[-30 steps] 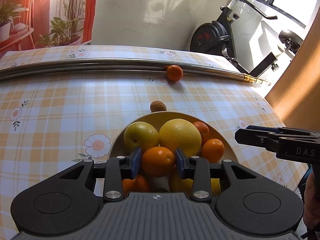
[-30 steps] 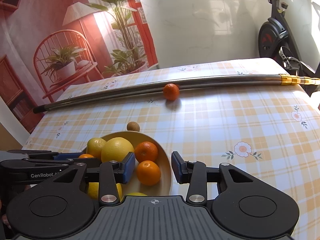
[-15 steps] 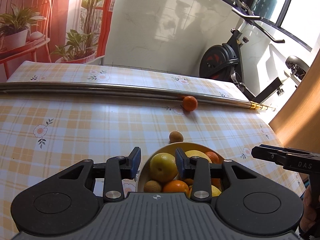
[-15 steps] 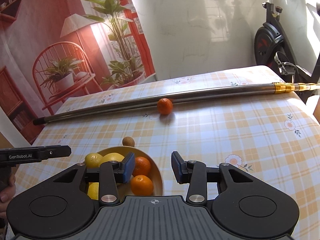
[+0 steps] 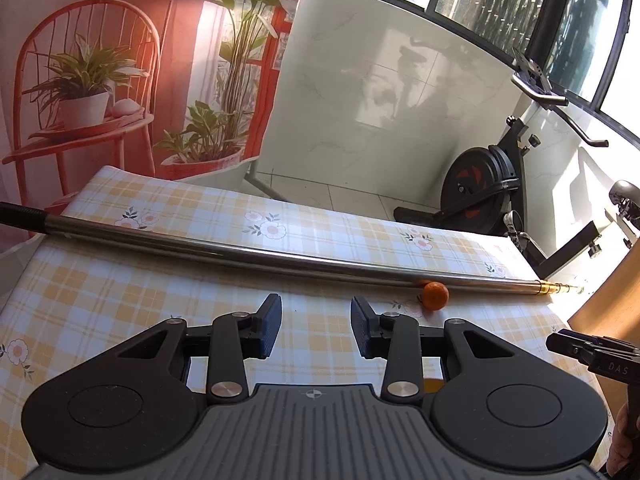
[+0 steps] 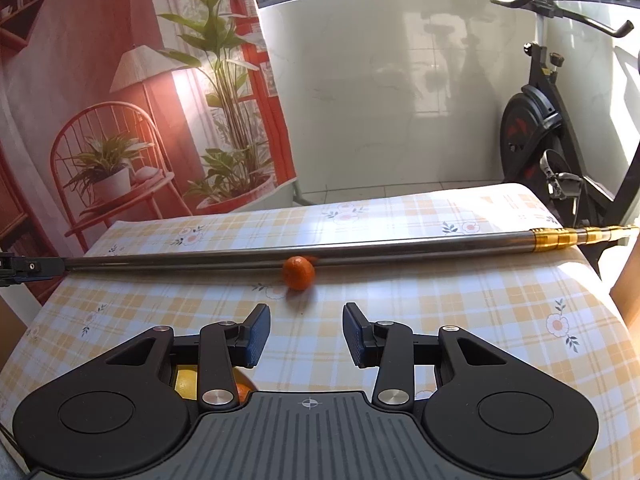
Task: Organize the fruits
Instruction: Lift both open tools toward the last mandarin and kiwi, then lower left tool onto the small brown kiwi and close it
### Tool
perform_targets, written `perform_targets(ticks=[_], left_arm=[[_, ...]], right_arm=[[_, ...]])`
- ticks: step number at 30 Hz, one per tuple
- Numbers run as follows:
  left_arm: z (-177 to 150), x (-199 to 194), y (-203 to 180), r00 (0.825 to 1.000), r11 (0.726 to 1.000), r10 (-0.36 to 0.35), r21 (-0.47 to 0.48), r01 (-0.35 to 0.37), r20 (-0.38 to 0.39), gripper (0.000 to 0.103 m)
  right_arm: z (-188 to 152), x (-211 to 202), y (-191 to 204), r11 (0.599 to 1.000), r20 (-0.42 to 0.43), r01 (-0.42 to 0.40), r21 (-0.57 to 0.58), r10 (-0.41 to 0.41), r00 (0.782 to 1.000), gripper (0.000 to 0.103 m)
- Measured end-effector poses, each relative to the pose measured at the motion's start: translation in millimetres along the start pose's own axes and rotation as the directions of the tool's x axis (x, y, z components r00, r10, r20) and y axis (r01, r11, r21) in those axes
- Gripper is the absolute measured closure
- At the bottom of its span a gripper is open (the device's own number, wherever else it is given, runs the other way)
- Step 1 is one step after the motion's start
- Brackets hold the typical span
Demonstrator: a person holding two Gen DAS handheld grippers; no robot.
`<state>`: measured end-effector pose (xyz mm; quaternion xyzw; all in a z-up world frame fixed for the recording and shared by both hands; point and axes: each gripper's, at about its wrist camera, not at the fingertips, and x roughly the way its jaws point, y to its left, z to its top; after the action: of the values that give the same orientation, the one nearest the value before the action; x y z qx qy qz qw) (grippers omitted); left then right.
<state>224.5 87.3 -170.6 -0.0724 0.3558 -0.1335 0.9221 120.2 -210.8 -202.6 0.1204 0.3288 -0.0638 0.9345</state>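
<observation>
Left hand-held gripper [image 5: 315, 328] jaws apart and empty, right hand-held gripper [image 6: 305, 334] likewise, both level

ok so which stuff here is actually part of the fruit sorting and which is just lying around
Part of the job:
- small orange loose on the table, against the pole
- fruit just visible under the right gripper
- left gripper, open and empty like the right

Just lying about:
- metal pole across the table
- exercise bike
- plaid tablecloth

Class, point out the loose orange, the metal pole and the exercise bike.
loose orange [image 6: 298, 273], right wrist view, middle of its peel.
metal pole [image 6: 400, 250], right wrist view, steel shaft.
exercise bike [image 5: 478, 191], left wrist view, flywheel housing.
</observation>
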Motion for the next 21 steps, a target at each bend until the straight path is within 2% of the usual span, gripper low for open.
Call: perform_targets(ticks=[4,7,10,11,13,17,21], left_arm=[[-1,18,-14,0.999,1.0,-0.006,0.019,0.007,-0.035,0.063],[-2,38,-28,0.995,0.998,-0.052,0.021,0.054,-0.08,0.063],[-5,65,-46,0.978,0.994,-0.095,0.044,0.105,-0.186,0.063],[-8,79,-54,0.967,0.992,-0.093,0.058,0.11,-0.239,0.063],[-10,96,-66,0.956,0.991,-0.078,0.084,0.106,-0.283,0.063],[-14,122,-80,0.932,0.986,-0.117,0.068,0.149,-0.343,0.063],[-23,136,-86,0.923,0.99,-0.087,0.07,0.122,-0.375,0.063]], right_arm=[[3,16,-2,1.0,-0.019,0.018,-0.011,-0.018,1.0,0.066],[4,24,-3,1.0,-0.025,0.025,-0.019,-0.025,0.999,0.066],[5,31,-9,1.0,-0.034,0.018,-0.004,-0.018,0.999,0.066],[6,33,-13,1.0,-0.04,0.017,0.003,-0.017,0.999,0.066],[6,38,-18,1.0,-0.046,0.024,0.009,-0.023,0.999,0.066],[5,46,-30,0.999,-0.057,0.025,0.024,-0.024,0.998,0.066],[2,53,-37,0.999,-0.072,0.024,0.038,-0.022,0.997,0.067]])
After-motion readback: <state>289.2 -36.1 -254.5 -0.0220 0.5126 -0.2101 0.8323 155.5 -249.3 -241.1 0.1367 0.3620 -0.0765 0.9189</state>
